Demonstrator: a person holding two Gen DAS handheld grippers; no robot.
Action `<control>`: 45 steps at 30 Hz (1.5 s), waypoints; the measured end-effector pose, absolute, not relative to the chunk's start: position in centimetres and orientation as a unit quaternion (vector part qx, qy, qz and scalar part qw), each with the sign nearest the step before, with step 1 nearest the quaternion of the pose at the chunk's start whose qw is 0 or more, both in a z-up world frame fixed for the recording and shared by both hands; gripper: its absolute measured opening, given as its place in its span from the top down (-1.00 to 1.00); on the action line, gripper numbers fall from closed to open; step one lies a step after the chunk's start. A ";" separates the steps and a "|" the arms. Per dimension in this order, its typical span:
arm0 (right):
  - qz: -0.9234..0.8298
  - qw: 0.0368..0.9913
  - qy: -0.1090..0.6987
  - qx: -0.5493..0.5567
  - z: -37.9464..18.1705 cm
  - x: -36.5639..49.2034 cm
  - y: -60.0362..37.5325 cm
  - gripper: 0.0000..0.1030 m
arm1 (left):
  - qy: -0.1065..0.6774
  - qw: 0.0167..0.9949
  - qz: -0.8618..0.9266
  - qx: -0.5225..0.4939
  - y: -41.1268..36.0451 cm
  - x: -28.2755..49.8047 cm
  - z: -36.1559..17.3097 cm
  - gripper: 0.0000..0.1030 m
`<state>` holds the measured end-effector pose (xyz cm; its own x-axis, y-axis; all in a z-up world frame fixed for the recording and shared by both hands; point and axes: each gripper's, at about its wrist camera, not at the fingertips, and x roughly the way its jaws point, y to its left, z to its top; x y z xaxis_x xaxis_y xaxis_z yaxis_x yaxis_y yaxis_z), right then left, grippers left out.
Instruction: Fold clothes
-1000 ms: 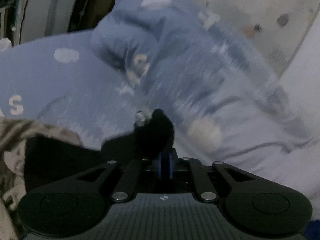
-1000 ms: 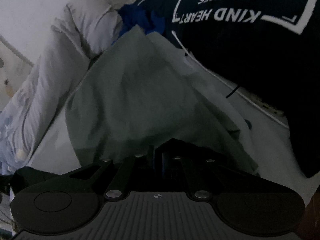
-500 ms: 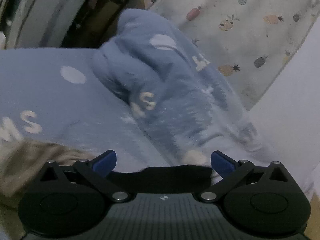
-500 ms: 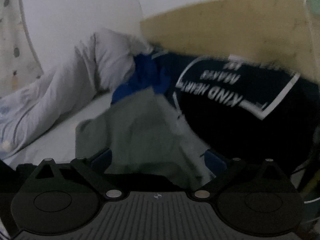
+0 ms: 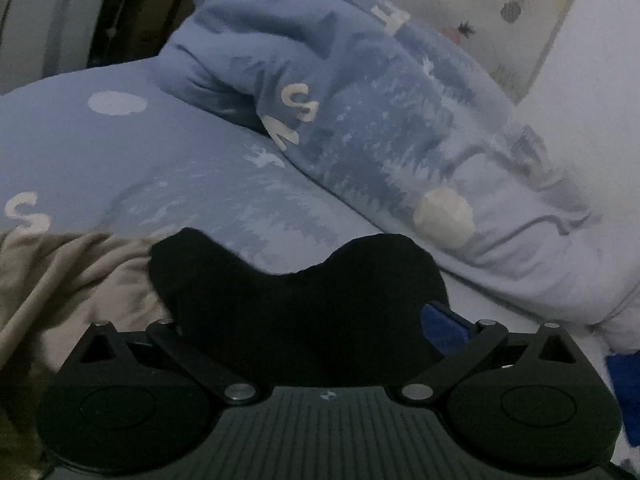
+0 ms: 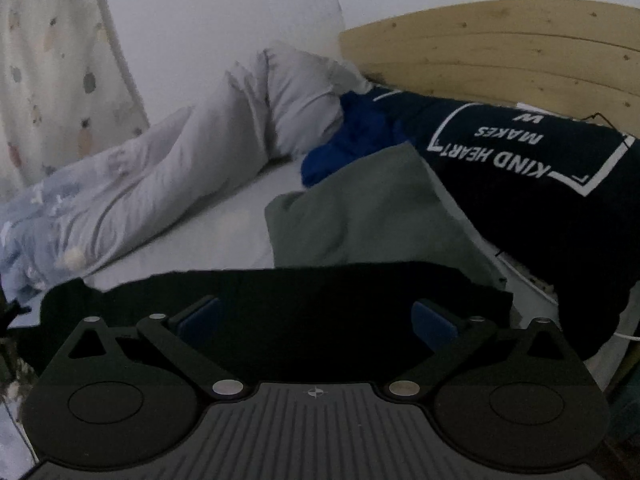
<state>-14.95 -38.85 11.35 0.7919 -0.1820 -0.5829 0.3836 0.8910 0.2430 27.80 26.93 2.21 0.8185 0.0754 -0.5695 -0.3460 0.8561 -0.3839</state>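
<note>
garment (image 6: pixel 280 304) before pillow (image 6: pixel 520 168), seemingly on bed (image 6: pixel 224 224)

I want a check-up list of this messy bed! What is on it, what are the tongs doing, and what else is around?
Surface: white bed sheet, partly bare.
Job's things: black garment lying across in front of both tongs; grey-green garment behind it.
Clutter: blue printed duvet; beige cloth; bright blue cloth; dark pillow reading KIND HEART.
Grippers: left tongs open, holding nothing; right tongs open, holding nothing.
Cables: thin white cable beside the pillow.
Surroundings: wooden headboard; pineapple-print curtain; white wall.
</note>
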 end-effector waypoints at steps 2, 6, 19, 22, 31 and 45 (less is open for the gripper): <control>-0.153 0.929 0.286 0.178 11.4 -14.3 -38.4 -0.98 | 0.287 0.925 0.111 -0.223 26.4 29.1 1.6 -1.00; -0.145 0.931 0.288 0.173 11.6 -13.3 -37.4 -0.98 | 0.275 0.939 0.109 -0.175 24.7 29.3 1.5 -0.16; -0.117 0.930 0.302 0.172 10.2 -11.9 -35.9 -0.98 | 0.286 0.941 0.112 -0.144 22.5 29.5 1.0 0.68; -0.122 0.930 0.299 0.178 10.3 -12.2 -36.3 -0.98 | 0.242 0.951 0.123 -0.146 22.1 27.4 2.7 0.85; -0.117 0.930 0.293 0.187 10.3 -13.0 -36.9 -0.98 | 0.214 0.953 0.146 -0.156 23.2 23.3 7.1 0.75; -0.111 0.930 0.296 0.190 9.9 -13.3 -36.9 -0.98 | 0.182 0.949 0.065 -0.249 27.2 20.3 8.7 -0.80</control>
